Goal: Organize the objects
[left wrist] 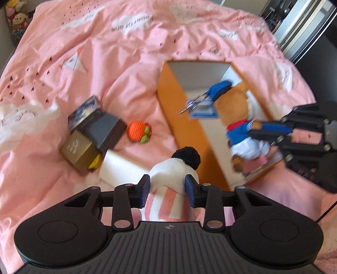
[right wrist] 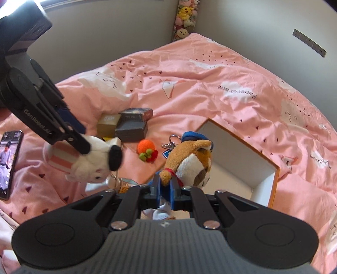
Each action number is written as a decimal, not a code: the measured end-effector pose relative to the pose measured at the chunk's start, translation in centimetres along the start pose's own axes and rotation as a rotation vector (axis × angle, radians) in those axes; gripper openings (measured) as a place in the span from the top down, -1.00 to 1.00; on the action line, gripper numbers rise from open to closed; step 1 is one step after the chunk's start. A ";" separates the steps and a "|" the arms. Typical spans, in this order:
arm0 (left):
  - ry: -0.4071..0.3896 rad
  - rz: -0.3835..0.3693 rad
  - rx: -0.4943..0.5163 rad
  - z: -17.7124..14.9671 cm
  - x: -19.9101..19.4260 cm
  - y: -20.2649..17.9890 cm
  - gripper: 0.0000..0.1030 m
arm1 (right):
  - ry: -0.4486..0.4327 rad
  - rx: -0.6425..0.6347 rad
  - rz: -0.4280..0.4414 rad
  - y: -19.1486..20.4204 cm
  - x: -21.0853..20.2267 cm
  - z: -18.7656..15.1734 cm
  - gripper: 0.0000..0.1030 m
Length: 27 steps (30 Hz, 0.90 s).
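My left gripper (left wrist: 167, 188) is shut on a white plush toy (left wrist: 174, 168) with pink stripes and a black pompom, the pads pressing its sides. In the right wrist view the same toy (right wrist: 92, 162) hangs off the bed from the left gripper (right wrist: 84, 146). My right gripper (right wrist: 165, 187) is shut on a brown plush animal (right wrist: 189, 160) in a blue cap and blue clothes. From the left wrist view that animal (left wrist: 233, 109) is held by the right gripper (left wrist: 256, 129) over an open orange box (left wrist: 168, 101) with a white inside (right wrist: 236, 160).
On the pink duvet (left wrist: 126, 63) lie an orange crochet fruit (left wrist: 138, 131) and a pile of small dark and gold boxes (left wrist: 94, 126), with a white box (left wrist: 118, 166) beside them. A phone (right wrist: 8, 164) lies at the left. Plush toys (right wrist: 186, 19) fill the corner.
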<state>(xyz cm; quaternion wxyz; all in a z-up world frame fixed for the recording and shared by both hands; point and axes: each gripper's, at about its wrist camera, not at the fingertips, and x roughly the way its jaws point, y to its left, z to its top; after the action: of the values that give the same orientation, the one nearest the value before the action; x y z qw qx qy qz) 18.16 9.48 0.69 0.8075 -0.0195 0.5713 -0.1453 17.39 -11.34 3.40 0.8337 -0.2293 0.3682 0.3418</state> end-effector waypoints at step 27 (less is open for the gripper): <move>0.130 0.289 0.562 -5.7 4.5 -7.5 -0.63 | 0.288 0.144 0.076 -4.0 7.6 -6.8 0.83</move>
<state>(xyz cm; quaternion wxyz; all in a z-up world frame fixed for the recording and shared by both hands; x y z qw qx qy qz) 12.60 1.90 -3.91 0.7554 0.2946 0.5561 -0.1823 21.02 -15.24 -6.19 0.7728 -0.2015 0.5161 0.3096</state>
